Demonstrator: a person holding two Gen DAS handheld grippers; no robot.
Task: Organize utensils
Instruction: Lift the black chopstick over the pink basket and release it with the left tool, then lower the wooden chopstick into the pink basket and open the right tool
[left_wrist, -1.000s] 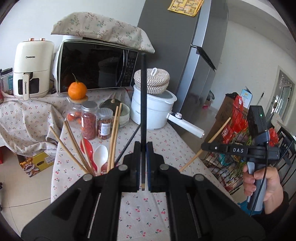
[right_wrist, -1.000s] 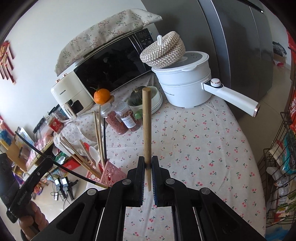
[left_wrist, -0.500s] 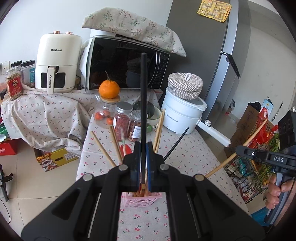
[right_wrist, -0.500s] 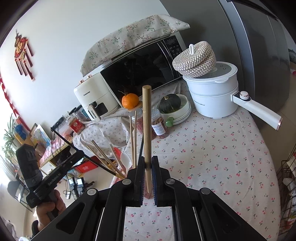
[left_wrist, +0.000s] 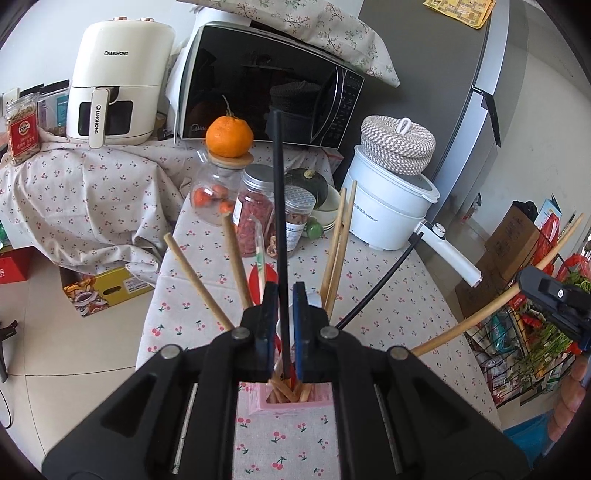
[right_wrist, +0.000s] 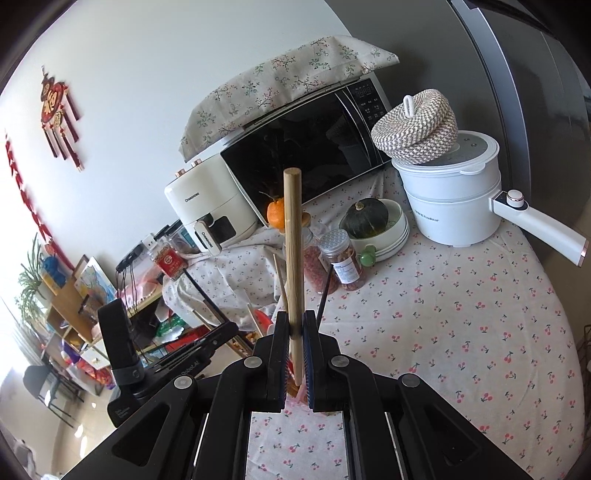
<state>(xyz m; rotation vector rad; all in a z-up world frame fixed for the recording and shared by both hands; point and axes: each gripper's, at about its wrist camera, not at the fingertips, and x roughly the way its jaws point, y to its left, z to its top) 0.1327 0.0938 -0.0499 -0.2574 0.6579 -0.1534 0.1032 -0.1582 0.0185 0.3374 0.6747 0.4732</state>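
On the cherry-print tablecloth (left_wrist: 388, 306), the left gripper (left_wrist: 284, 314), a second ago clamped on the thin black chopstick (left_wrist: 279, 206), now stands parted with it dropping into the pink plastic holder (left_wrist: 291, 400), while the right gripper (right_wrist: 295, 328) pinches the round wooden chopstick (right_wrist: 293, 251) awaiting its turn.

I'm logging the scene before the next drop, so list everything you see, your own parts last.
pink holder: 1, pink, near table edge
wooden chopsticks: several, tan, standing in holder
black chopstick: 1, between the left fingers
wooden chopstick: 1, tan, in right grip
orange: 1, on glass jar
jars: 3, mid-table
squash: 1, dark green, in bowl
pot: 1, white, woven lid on it
microwave: 1, black
air fryer: 1, cream
left hand-held gripper: slightly parted
right hand-held gripper: clamped
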